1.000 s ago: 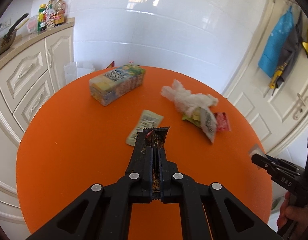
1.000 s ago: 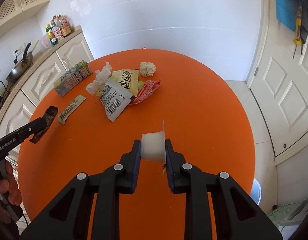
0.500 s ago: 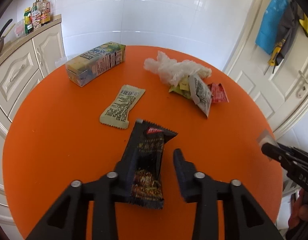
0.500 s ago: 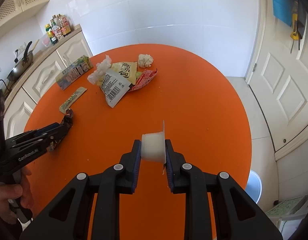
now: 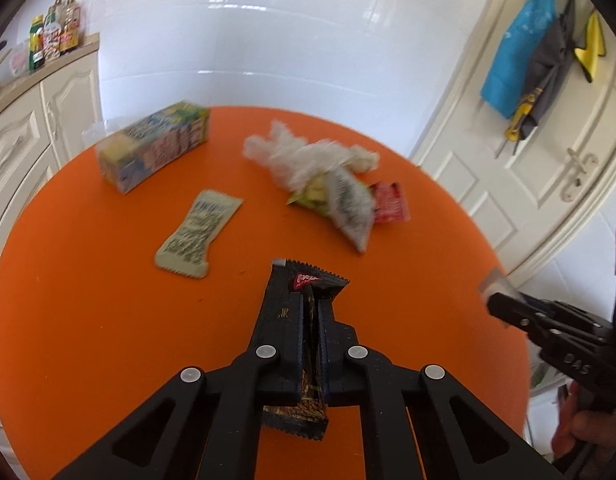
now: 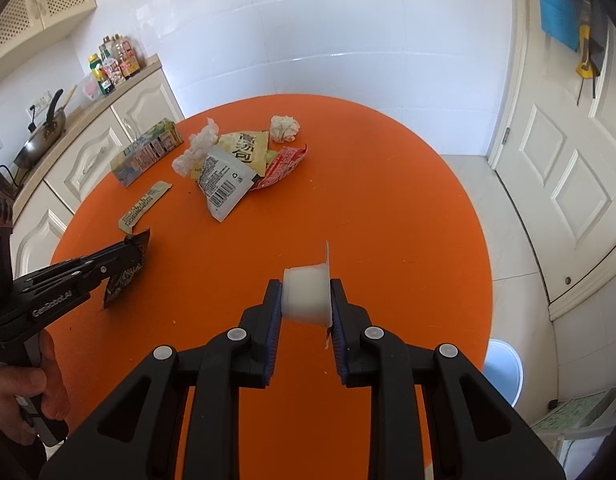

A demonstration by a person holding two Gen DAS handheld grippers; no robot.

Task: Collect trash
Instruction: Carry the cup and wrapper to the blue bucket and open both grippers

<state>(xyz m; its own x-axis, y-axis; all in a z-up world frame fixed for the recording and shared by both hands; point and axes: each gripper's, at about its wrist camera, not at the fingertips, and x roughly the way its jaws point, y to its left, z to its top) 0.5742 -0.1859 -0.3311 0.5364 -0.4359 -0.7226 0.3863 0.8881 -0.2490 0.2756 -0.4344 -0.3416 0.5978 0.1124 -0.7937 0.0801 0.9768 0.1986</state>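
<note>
My left gripper [image 5: 311,300] is shut on a black snack wrapper [image 5: 308,280] and holds it over the round orange table [image 5: 87,320]; it also shows in the right wrist view [image 6: 135,250]. My right gripper [image 6: 306,298] is shut on a small white plastic cup [image 6: 305,296] above the table's near right part. A pale green sachet [image 5: 197,234], a juice carton [image 5: 155,152], crumpled white plastic [image 5: 308,156] and a pile of wrappers [image 6: 235,164] lie on the table. A paper ball [image 6: 284,128] lies at the far side.
White cabinets [image 6: 83,160] with bottles [image 6: 113,66] and a pan [image 6: 39,136] stand at the left. A white door [image 6: 568,168] is at the right. A pale blue bin [image 6: 504,372] stands on the floor beside the table.
My left gripper opened half a second ago with the black wrapper loose against one finger, then shut on it again. My right gripper has kept its hold on the cup.
</note>
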